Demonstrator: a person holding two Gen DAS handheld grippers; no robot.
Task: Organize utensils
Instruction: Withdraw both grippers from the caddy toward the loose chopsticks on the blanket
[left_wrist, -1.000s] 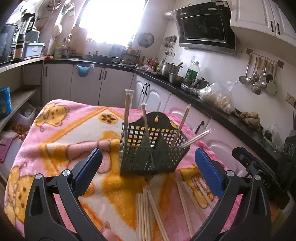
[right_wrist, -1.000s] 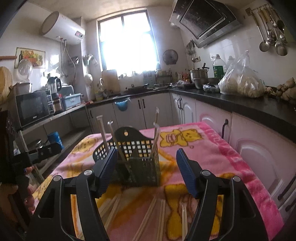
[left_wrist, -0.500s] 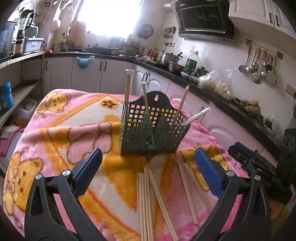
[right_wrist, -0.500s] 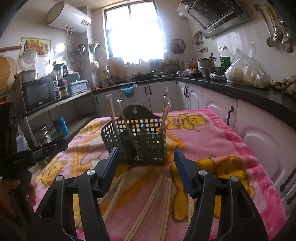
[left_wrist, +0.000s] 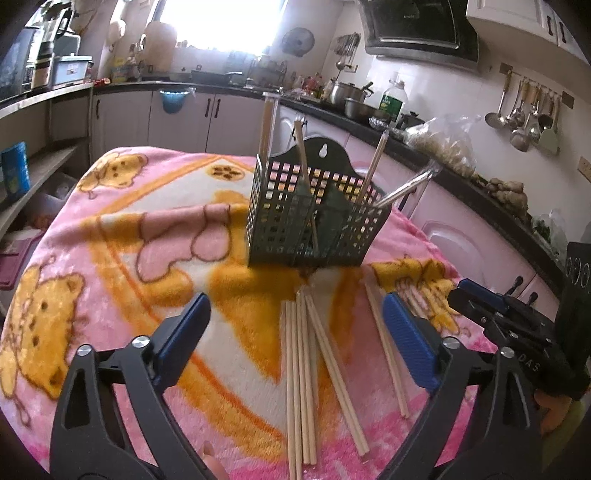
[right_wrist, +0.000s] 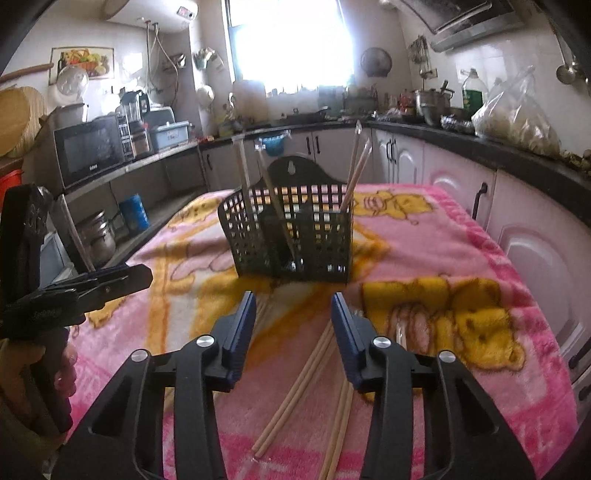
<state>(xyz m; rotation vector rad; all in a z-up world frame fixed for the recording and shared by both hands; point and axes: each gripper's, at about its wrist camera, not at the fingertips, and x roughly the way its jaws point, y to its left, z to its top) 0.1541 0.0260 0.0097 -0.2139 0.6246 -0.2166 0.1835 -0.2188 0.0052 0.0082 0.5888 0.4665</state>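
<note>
Wooden chopsticks (left_wrist: 306, 373) lie loose on the pink blanket (left_wrist: 110, 258) that covers the desk, just in front of the dark basket (left_wrist: 314, 218). A few more sticks already stand up inside the basket.

The job now looks like picking up one loose stick. To do it well, go down slowly over just one stick, pinch it near the middle so it does not tip, and lift it straight up. The sticks lie close together, so two may come up at once.

The left gripper (left_wrist: 295, 332) has its fingers (left_wrist: 406, 336) spread wide, with sticks between them, and holds nothing. The right gripper (right_wrist: 293, 332) is partly spread over the sticks and also holds nothing.
</note>
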